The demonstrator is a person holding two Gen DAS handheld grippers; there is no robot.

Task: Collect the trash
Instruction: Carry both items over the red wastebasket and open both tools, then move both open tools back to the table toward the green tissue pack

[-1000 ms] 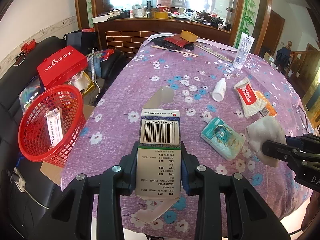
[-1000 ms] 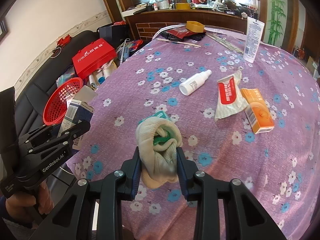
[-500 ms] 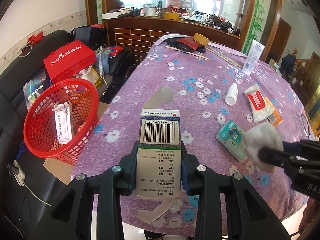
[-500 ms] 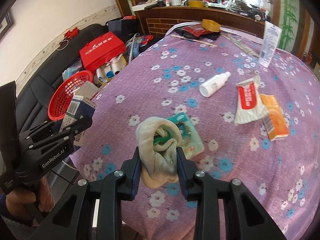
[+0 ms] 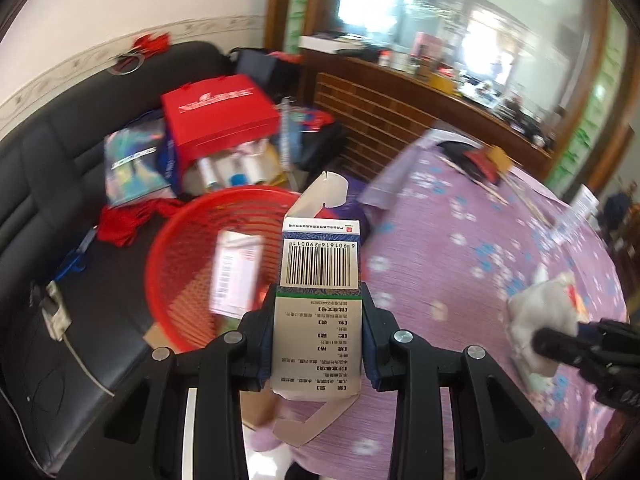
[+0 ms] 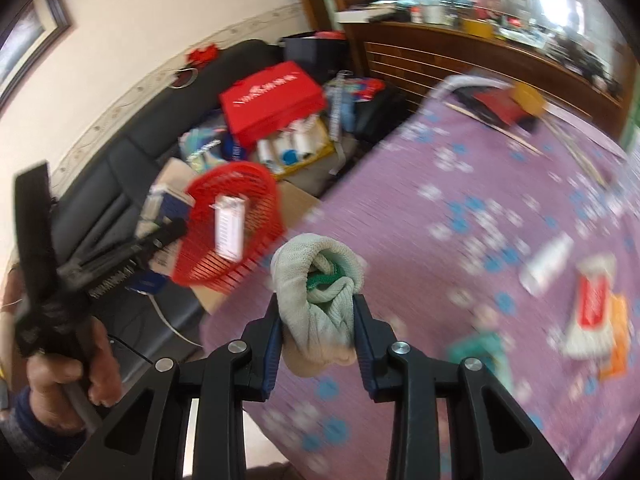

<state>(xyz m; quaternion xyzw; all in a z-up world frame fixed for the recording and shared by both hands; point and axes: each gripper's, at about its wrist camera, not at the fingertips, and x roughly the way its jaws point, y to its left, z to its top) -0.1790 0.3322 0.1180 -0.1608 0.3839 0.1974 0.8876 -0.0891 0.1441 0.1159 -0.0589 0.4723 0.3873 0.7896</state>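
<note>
Two tools, each loaded; we log them against the red basket (image 5: 188,264).

Item 1: left tool (image 5: 319,332), its jaws pinching a carton (image 5: 319,280). We see the carton upright, barcode face toward the camera, both end flaps open. It is held in the air just right of the basket's rim, at the desk's (image 5: 480,264) near-left edge.

Item 2: right tool (image 6: 316,320), its jaws clamped on a rag (image 6: 316,300), a pale bundle with a green fold showing in its mouth. We place it above the desk edge, right of the basket and near it. In the left view the same rag shows well right of the carton.

Item 3: basket, red plastic mesh, tilted, resting on a black sofa (image 5: 36,184) left of the desk. We count one white printed box (image 5: 236,276) lying inside it.

Item 4: behind the basket, a red bag (image 5: 218,120) on the sofa, with white bottles at its foot.

Item 5: remaining on the purple flowered cloth, far right of the basket in the right view: a white bottle (image 6: 548,264), a red-and-white packet (image 6: 592,308), an orange box (image 6: 618,336), a teal pack (image 6: 484,348). All are blurred; we cannot read their labels.
</note>
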